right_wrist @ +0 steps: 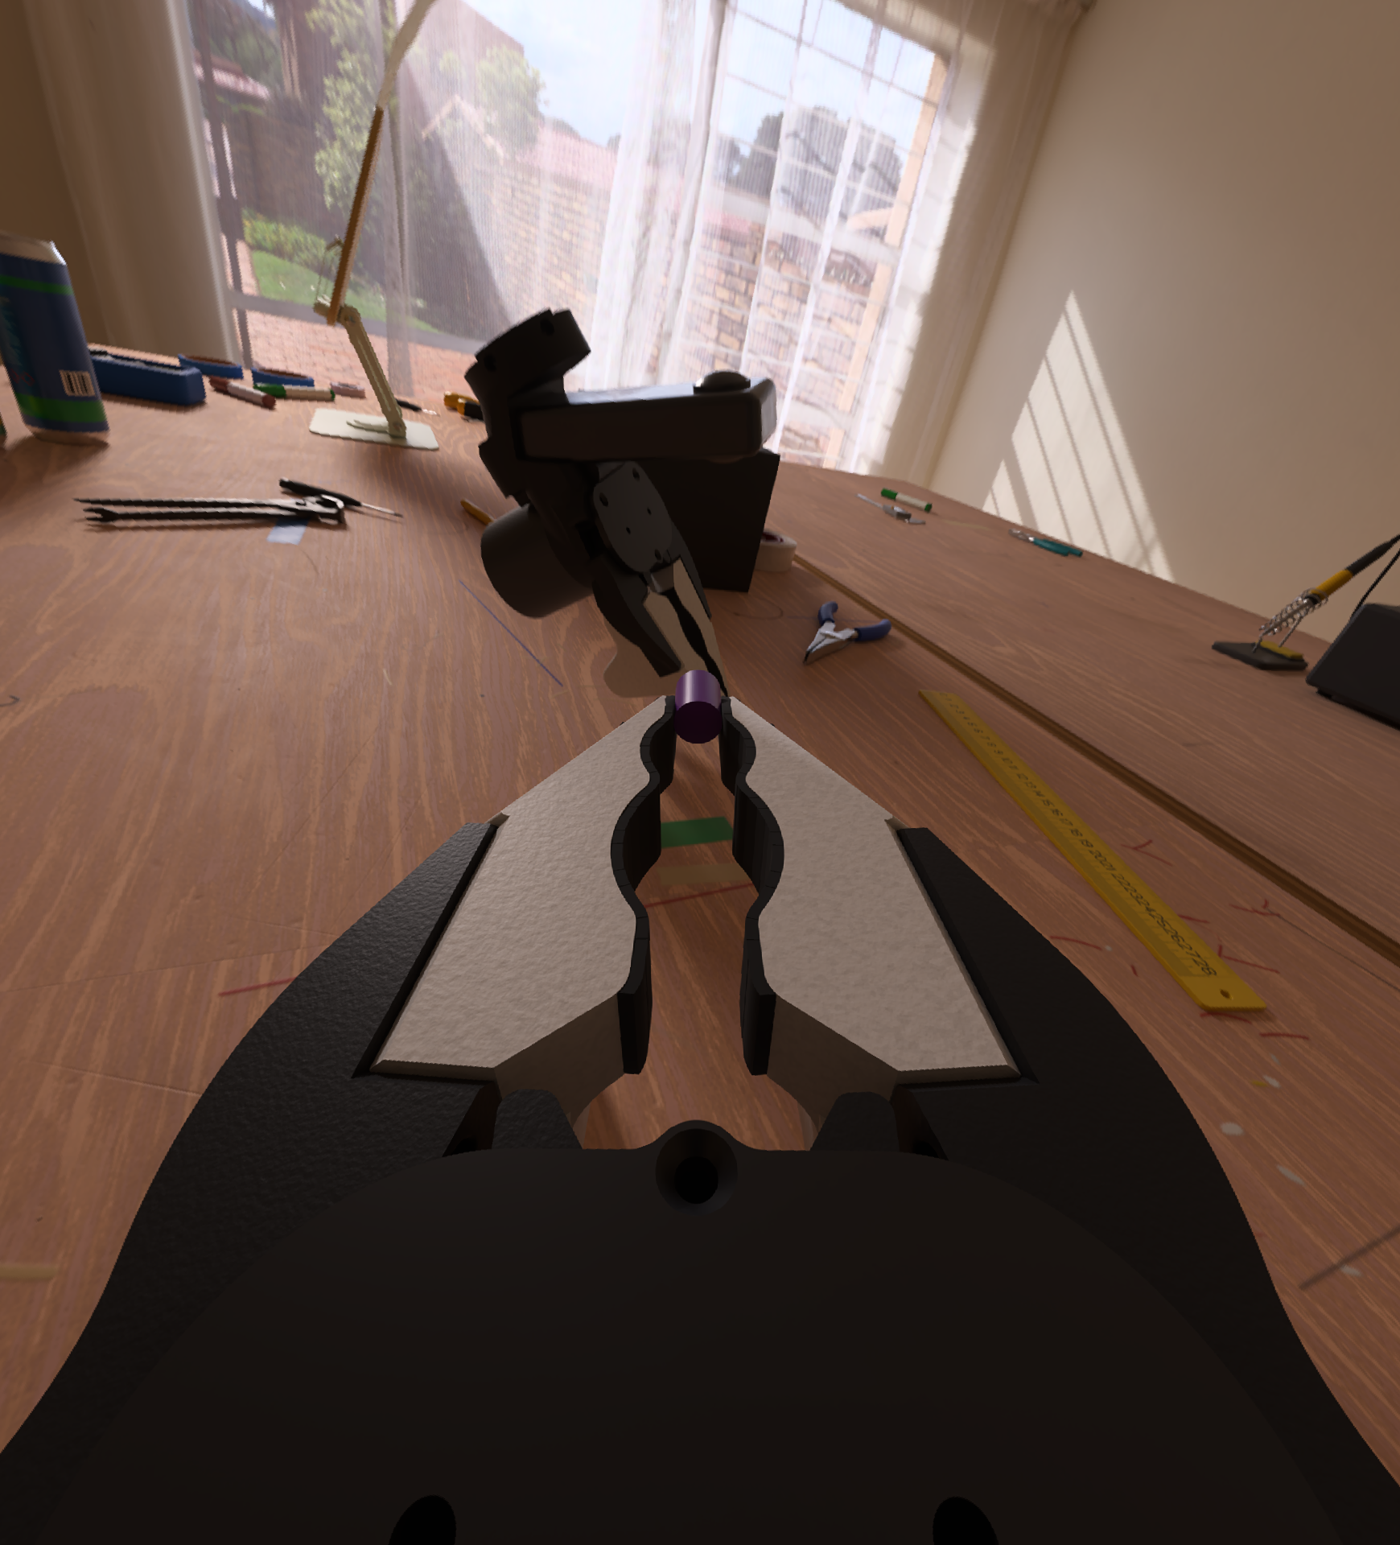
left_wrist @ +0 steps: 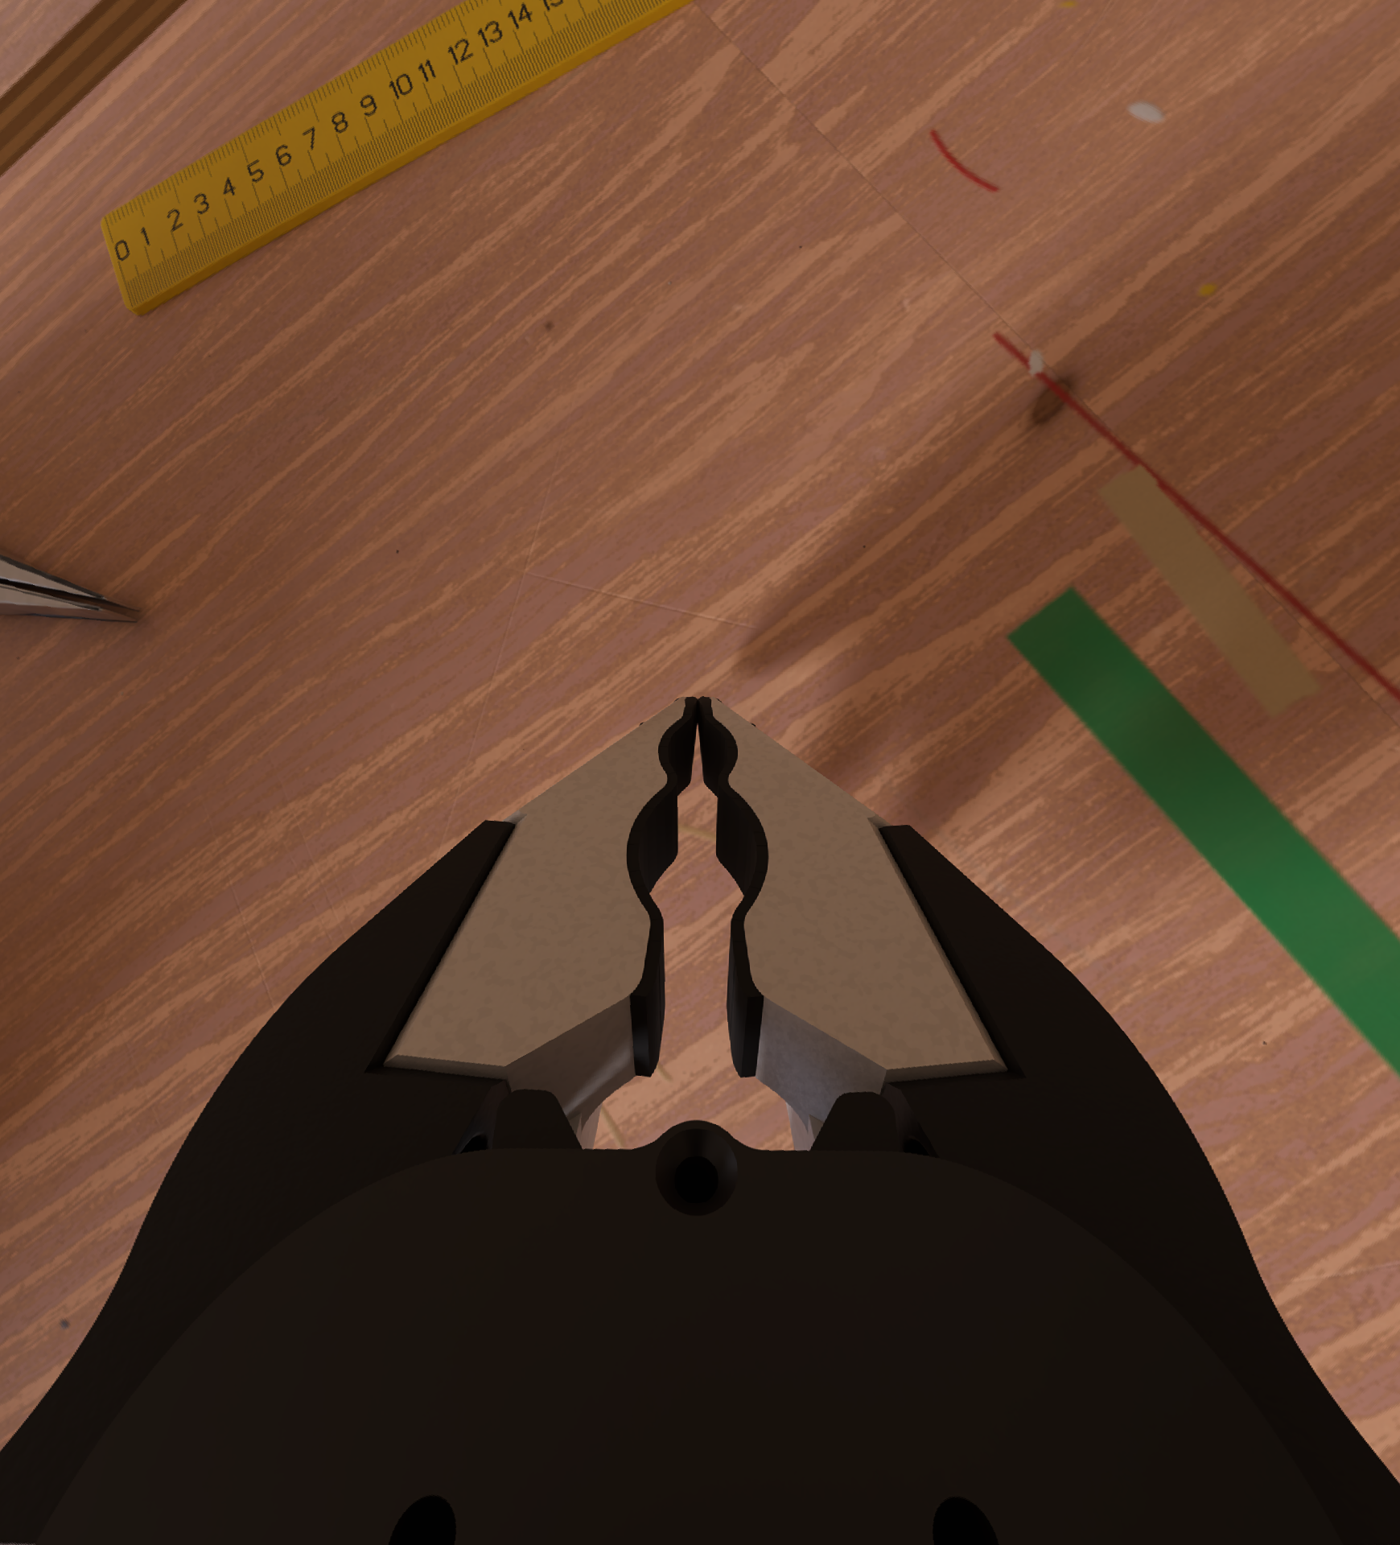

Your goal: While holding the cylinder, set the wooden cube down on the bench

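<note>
Right gripper fingers pinch the purple cylinder at their tips. Left gripper fingers are closed, empty; no wooden cube visible, so placement's unconfirmed.

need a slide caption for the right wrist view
Right tongs pinch a purple cylinder at their tips above the wooden bench; left tongs hang shut just beyond; no wooden cube visible.
</note>
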You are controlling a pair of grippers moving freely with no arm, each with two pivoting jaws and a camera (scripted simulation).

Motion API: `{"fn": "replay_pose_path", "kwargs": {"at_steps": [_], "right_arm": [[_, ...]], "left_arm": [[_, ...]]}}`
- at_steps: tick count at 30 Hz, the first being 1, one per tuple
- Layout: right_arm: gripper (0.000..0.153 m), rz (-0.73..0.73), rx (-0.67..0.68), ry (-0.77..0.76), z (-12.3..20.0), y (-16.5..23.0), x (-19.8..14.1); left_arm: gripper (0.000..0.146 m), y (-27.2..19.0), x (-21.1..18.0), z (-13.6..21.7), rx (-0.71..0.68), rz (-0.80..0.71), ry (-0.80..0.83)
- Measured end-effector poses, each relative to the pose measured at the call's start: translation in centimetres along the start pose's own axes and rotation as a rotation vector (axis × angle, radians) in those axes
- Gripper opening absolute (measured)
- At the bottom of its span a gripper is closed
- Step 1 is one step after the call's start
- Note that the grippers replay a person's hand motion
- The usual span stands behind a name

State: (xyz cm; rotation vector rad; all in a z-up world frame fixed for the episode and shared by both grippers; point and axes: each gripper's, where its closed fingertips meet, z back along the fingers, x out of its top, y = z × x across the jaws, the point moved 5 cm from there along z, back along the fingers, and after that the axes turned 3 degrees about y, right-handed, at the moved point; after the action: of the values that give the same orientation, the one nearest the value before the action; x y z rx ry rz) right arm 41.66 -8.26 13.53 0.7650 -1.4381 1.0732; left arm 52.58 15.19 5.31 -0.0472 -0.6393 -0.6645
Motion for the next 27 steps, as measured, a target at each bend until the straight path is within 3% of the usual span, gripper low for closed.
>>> {"fn": "replay_pose_path", "kwargs": {"at_steps": [27], "right_arm": [[0.009,-0.013,0.03,-0.012,0.47,0.39,-0.29]], "left_arm": [[0.0,-0.11,-0.01,-0.02,0.011,-0.008,0.0]]}}
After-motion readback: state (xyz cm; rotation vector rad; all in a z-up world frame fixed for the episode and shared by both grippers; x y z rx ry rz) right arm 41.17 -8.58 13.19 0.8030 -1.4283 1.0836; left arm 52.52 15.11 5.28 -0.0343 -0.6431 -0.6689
